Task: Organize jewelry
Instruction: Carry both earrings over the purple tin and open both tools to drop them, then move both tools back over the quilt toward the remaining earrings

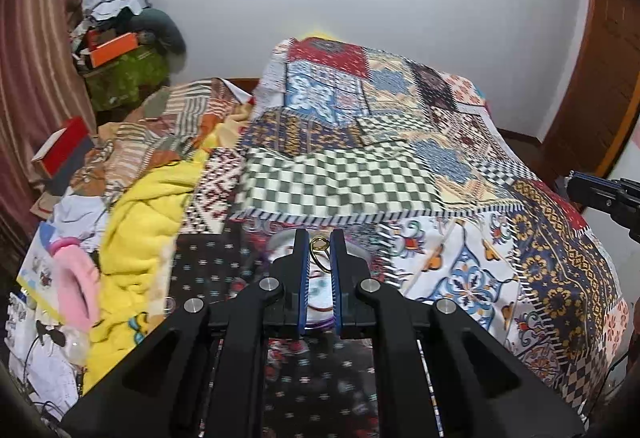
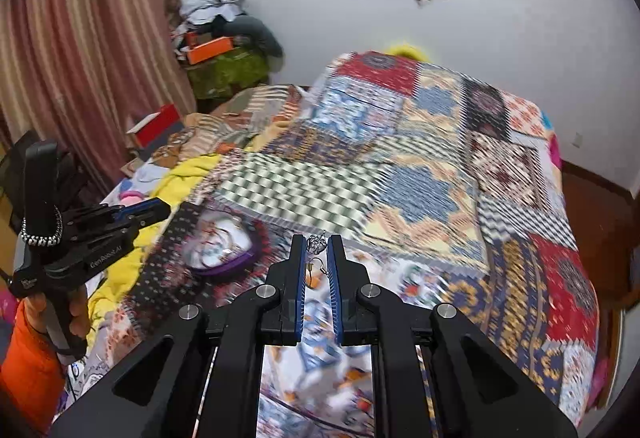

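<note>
Left wrist view looks along the left tongs (image 1: 320, 244), whose blue-lined jaws are nearly closed and pinch a gold ring (image 1: 319, 242) at their tips. They hang above a round clear-lidded jewelry box (image 2: 222, 244) with a purple rim, which lies on the patchwork quilt (image 1: 400, 157) covering the bed. Left of the box, a yellow blanket (image 1: 140, 213) is bunched up, with a pink fuzzy item (image 1: 76, 282) beyond it.

Right wrist view shows the right tongs (image 2: 319, 245) to the right of the box, jaws drawn close and gripping a silver crown-shaped earring (image 2: 317, 246) whose small hook dangles between them. On the far side of the box, a hand (image 2: 76, 312) in an orange sleeve (image 2: 28, 362) holds the left tool's handle, which has a beaded bracelet (image 2: 42, 234) looped around it.
</note>
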Motion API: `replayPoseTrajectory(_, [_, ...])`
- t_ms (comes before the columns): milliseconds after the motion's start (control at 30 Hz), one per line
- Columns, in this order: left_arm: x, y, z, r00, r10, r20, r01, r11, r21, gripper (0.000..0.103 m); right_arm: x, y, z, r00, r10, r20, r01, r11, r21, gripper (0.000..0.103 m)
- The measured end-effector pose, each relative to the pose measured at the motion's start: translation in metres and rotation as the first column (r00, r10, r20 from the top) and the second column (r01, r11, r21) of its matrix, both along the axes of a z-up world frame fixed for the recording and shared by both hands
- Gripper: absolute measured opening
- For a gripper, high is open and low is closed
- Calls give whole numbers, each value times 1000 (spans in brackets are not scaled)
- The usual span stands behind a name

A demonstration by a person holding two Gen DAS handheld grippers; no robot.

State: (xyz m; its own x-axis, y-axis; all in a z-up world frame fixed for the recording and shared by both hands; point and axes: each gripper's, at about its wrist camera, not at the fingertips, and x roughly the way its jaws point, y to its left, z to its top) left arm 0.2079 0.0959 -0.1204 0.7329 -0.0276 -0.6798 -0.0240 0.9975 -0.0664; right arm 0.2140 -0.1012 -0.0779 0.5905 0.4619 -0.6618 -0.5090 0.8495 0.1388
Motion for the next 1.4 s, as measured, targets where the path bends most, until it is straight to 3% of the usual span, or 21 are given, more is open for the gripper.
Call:
replayPoseTrajectory(300, [-3,19,-5,1000,21,4,-21,1000,-5,8,10,68,4,993,120,5,-120,993,23,9])
replayPoseTrajectory(533, [8,23,-19,1000,5,-20,-6,1000,-22,8,18,108,-13,984,176,-21,-176,984,2,9])
replayPoseTrajectory(833, [24,5,-46,995,-60,-74,57,998,-32,8,36,93,-51,988,129,-86,-137,986,-92,10])
replayPoseTrajectory(1133, [28,-3,-59,993,-77,-92,73,996,-44,8,40,93,-107,963,149,-224,-202,950,-238,16])
replayPoseTrajectory(1400, [28,0,-66,991,-75,-108,69,996,-50,8,48,97,-131,952,144,-269,-217,940,-264,16])
